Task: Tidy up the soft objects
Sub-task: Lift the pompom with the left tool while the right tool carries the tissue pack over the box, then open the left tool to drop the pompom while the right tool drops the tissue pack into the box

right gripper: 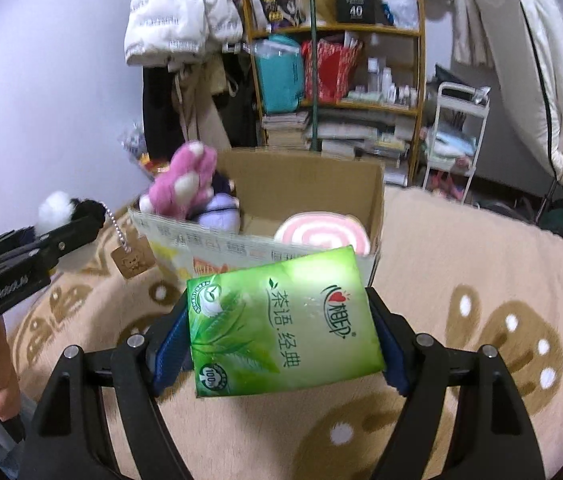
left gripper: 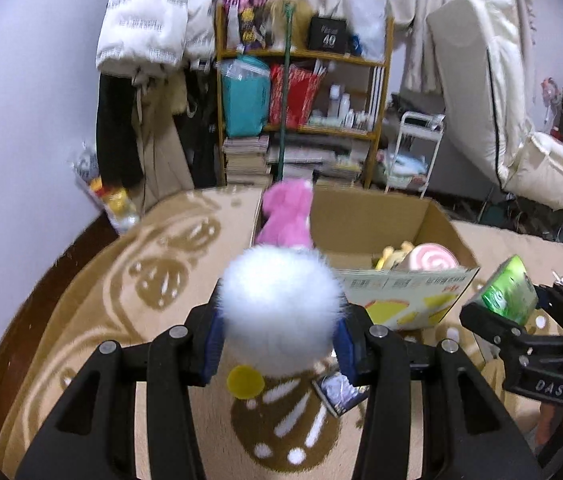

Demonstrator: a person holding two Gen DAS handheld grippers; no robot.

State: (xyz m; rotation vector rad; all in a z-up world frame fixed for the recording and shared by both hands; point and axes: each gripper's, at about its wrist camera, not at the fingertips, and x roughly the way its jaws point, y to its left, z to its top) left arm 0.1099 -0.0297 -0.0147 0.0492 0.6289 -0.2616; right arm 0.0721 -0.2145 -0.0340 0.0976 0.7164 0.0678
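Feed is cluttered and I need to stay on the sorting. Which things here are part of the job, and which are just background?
Part of the job:
- white pompom, in the left gripper
- green tissue pack, in the right gripper
- cardboard box
- pink plush, purple plush and pink swirl cushion, in the box

Just lying about:
- wooden shelf
- white jacket
- white cart

Both tools clamped — left tool (left gripper: 279,322), right tool (right gripper: 281,328).
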